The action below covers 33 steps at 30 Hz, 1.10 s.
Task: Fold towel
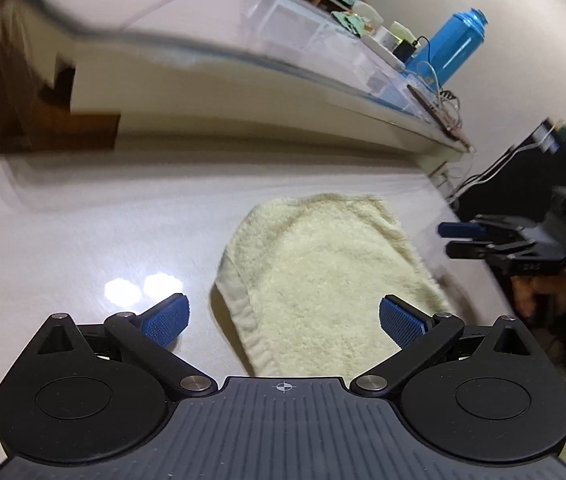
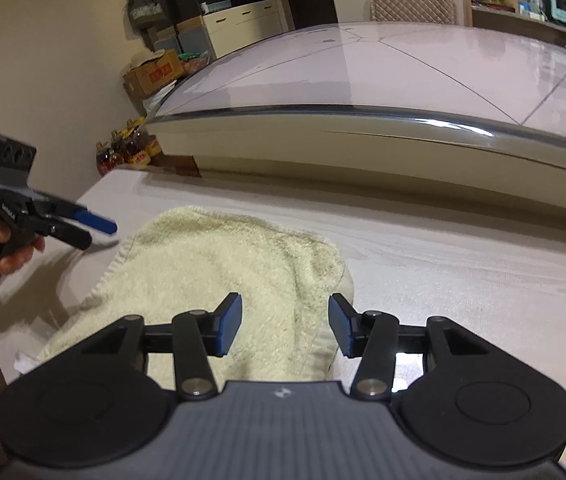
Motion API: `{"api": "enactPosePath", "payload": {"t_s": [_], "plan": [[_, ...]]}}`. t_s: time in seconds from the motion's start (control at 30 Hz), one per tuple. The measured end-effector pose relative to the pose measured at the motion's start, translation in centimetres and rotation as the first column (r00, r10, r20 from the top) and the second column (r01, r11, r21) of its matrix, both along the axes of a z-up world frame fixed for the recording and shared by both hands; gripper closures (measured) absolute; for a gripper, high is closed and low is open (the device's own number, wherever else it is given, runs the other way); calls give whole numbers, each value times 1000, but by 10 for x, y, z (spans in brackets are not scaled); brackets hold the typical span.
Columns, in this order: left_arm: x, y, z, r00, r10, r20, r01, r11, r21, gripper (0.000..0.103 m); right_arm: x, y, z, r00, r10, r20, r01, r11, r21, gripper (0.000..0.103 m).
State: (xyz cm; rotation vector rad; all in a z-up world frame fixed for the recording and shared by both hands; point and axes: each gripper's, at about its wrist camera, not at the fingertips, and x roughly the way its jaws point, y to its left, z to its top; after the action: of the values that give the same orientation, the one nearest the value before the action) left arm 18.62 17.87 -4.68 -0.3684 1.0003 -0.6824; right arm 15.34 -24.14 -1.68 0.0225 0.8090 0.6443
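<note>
1 pale, glossy worktop (image 1: 83,220), the largest item; it carries the towel and nothing else that I can see.

1 cream-yellow terry towel (image 1: 323,272), lying flat on the worktop near its front edge, apparently already doubled over, with a rounded fold at one end and a ribbed hem along one side. Judged soft, light and limp: it should sag wherever it is not supported and drag rather than slide cleanly. Best taken at 2 corners of 1 short edge, pinching through all layers at the hem, where the weave looks firmer.

2 black handheld grippers with blue pads. My left gripper (image 1: 285,320) hangs over the near end of the towel, jaws wide apart, nothing between the pads. My right gripper (image 2: 285,326) hangs over the opposite end, jaws partly apart, pads clear of the pile, holding nothing.

1 blue plastic bottle (image 1: 453,46), upright on the raised glass-topped table behind.
</note>
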Motion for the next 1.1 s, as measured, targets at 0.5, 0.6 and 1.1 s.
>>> {"api": "enactPosePath", "payload": {"t_s": [0.5,0.6,1.1], "plan": [[38,12,-30,978,10,-211,-75,950,-303,0,17,-2,-10,999,-45,-15,45,999,28,43],[42,8,-29,979,16,-204,-79,949,-304,0,20,-1,-12,998,-59,-15,59,998,29,43],[21,-27,6,994,10,112,-15,999,37,3,23,-7,-20,996,-85,-1,85,996,16,43]]}}
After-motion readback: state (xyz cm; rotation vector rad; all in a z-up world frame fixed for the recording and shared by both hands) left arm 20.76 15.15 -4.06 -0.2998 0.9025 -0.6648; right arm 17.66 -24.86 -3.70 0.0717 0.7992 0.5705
